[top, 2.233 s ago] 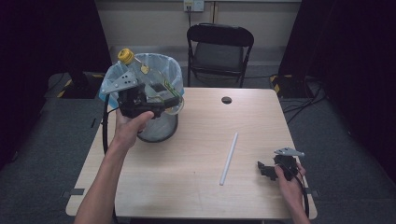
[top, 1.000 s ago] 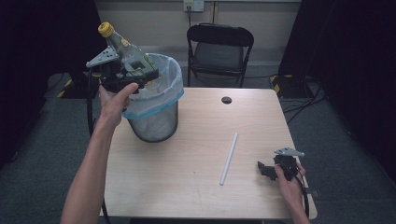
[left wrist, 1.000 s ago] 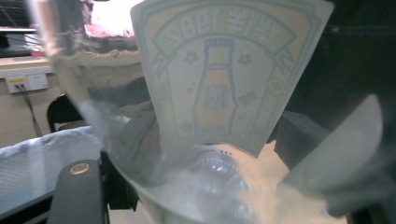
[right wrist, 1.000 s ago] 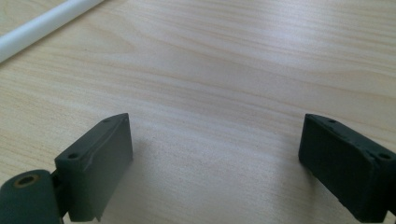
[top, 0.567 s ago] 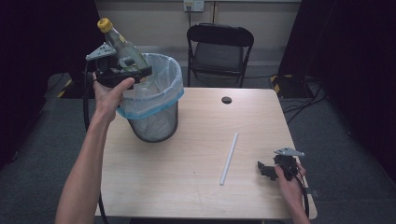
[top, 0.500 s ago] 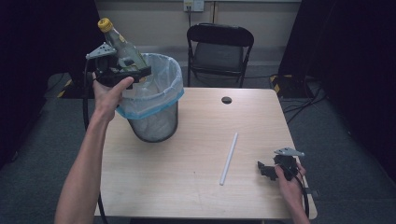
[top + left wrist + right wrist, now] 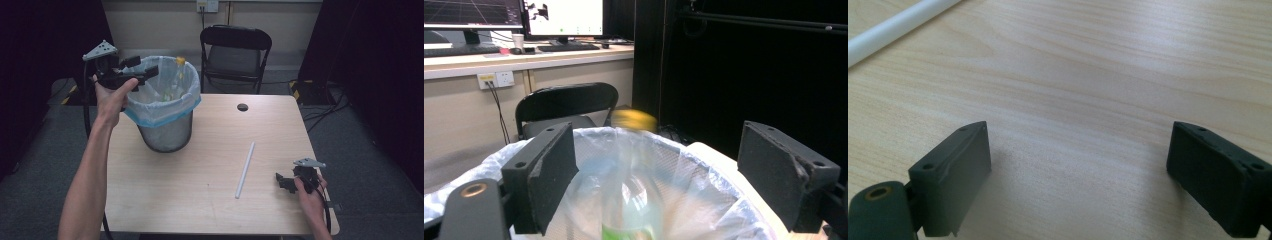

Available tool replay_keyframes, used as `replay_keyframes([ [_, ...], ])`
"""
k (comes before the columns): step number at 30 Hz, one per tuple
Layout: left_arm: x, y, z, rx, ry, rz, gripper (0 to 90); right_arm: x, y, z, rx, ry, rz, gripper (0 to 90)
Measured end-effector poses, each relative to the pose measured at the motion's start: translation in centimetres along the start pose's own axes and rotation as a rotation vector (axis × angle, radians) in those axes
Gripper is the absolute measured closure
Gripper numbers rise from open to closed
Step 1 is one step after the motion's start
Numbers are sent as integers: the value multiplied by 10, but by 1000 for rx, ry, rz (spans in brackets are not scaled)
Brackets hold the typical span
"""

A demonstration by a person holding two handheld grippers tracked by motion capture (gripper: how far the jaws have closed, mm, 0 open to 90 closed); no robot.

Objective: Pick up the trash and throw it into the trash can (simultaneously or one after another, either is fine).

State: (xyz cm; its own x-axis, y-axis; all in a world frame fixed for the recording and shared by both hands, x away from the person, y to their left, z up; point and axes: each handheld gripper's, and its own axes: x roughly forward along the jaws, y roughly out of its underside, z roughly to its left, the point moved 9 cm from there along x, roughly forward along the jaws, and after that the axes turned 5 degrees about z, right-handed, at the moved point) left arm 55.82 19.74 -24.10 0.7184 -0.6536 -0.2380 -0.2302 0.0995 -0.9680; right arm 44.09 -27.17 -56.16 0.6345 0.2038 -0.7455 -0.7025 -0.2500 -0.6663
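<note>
— Where did the tongs stand at that instant?

— The left tongs (image 7: 131, 76) hung spread and empty just over the near-left rim of the lined wire bin (image 7: 165, 132), at the far left of the table (image 7: 200, 200). A clear bottle with a yellow cap (image 7: 634, 120) sat blurred inside the liner, directly beyond and below those jaws, cap uppermost, apparently dropping or just settled.

— And the other hand?

— The right tongs (image 7: 286, 181) rested low on the table near its right front corner, jaws likewise wide apart and gripping nothing.

— What was left lying out?

— A white tube (image 7: 245, 169), flat on the wood between bin and right tongs. Its long axis ran from near the person toward the far edge, leaning slightly right. It lay just to the left of the right tongs and well apart from the left ones.

— So which hand was better placed?

— The right, by this judgement; its jaws pointed toward the tube's near half.
</note>
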Motion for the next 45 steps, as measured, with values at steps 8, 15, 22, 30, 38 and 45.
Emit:
replay_keyframes([
  [8, 8, 8, -4, -14, 18, 7, 159, 0, 0, 0, -4, -1, -2, 95],
  [15, 9, 12, -11, -10, 35, 12, 165, 0, 0, 0, -4, -2, -3, 96],
  [22, 11, 18, -17, -5, 48, 25, 177, 0, 0, 0, -5, -2, -3, 95],
  [30, 11, 21, -32, 19, 63, 27, 194, 0, -1, 0, -6, -1, -4, 96],
  [38, 19, 25, -75, 72, 114, 21, 222, 0, 0, 0, -5, -3, -3, 96],
  [45, 29, 32, -107, 79, 178, 28, 247, 0, 0, 0, -5, -2, -3, 96],
])
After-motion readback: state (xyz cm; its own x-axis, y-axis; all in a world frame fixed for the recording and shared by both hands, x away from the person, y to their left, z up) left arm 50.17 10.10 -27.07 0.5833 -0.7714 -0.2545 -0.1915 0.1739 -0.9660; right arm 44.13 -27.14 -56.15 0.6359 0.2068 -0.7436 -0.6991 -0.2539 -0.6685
